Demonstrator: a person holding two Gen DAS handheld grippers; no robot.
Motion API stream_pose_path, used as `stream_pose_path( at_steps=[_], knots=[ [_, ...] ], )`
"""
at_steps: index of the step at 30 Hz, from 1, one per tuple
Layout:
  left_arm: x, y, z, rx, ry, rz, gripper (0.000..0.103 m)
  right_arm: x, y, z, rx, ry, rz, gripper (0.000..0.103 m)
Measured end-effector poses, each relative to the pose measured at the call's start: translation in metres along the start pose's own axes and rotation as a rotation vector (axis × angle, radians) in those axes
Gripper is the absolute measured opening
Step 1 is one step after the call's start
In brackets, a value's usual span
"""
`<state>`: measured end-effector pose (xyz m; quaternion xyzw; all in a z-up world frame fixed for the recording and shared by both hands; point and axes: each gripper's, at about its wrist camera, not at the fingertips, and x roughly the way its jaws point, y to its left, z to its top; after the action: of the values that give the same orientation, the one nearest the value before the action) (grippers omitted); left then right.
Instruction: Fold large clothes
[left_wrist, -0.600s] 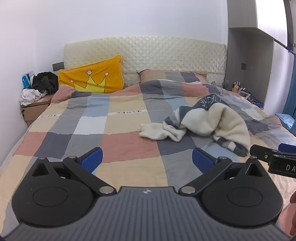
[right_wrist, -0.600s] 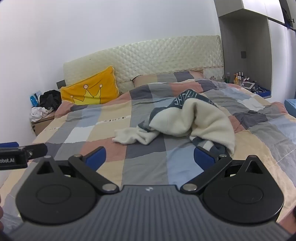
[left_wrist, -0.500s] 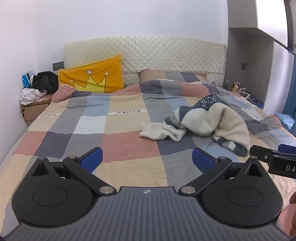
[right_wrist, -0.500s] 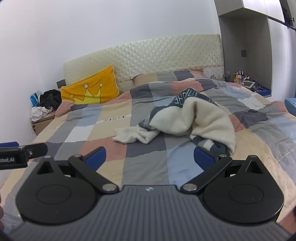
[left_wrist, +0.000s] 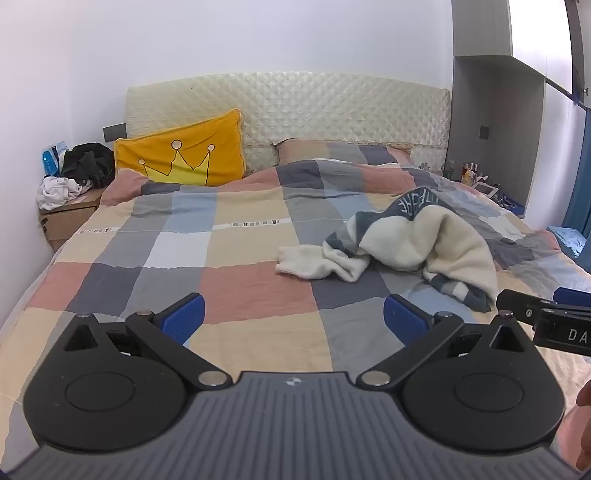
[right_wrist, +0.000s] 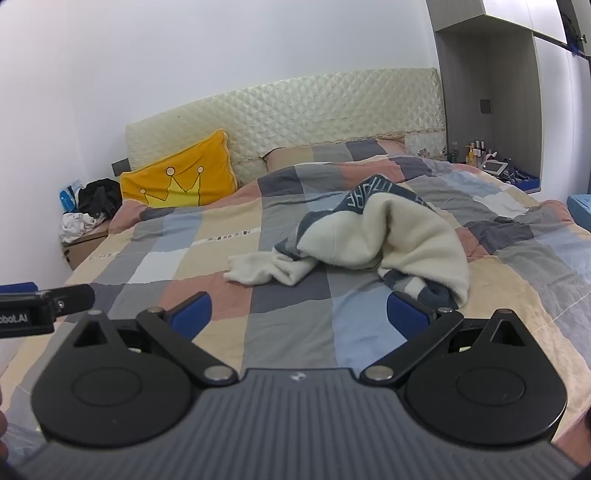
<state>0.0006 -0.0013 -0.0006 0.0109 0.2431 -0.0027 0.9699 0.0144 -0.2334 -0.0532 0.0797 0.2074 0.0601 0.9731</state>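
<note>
Two grippers, left gripper (left_wrist: 293, 319) and right gripper (right_wrist: 299, 315), are hovering fully open and empty; nothing is changing, and the garment (right_wrist: 373, 236) ahead is lying crumpled, unfolded.

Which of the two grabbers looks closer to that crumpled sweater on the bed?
Probably the right gripper. In its view the sweater lies just ahead, the hem almost at its right finger. From the left gripper, the sweater sits off to the right. Both are open and empty.
</note>
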Motion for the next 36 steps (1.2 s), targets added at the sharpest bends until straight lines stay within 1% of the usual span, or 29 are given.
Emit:
stream_pose_path(
  at_steps=[10, 20, 36],
  knots=[
    [-0.001, -0.001, 0.002, -0.003, 0.0, -0.002, 0.103, 0.0, 0.001, -0.001, 0.001, 0.002, -0.001, 0.103],
    [0.0, -0.011, 0.001, -0.001, -0.003, -0.006, 0.103, 0.0, -0.005, -0.004, 0.001, 0.01, 0.001, 0.103],
    [-0.002, -0.008, 0.001, -0.008, -0.001, -0.009, 0.103, 0.003, -0.004, -0.004, 0.002, 0.016, -0.002, 0.103]
  ],
)
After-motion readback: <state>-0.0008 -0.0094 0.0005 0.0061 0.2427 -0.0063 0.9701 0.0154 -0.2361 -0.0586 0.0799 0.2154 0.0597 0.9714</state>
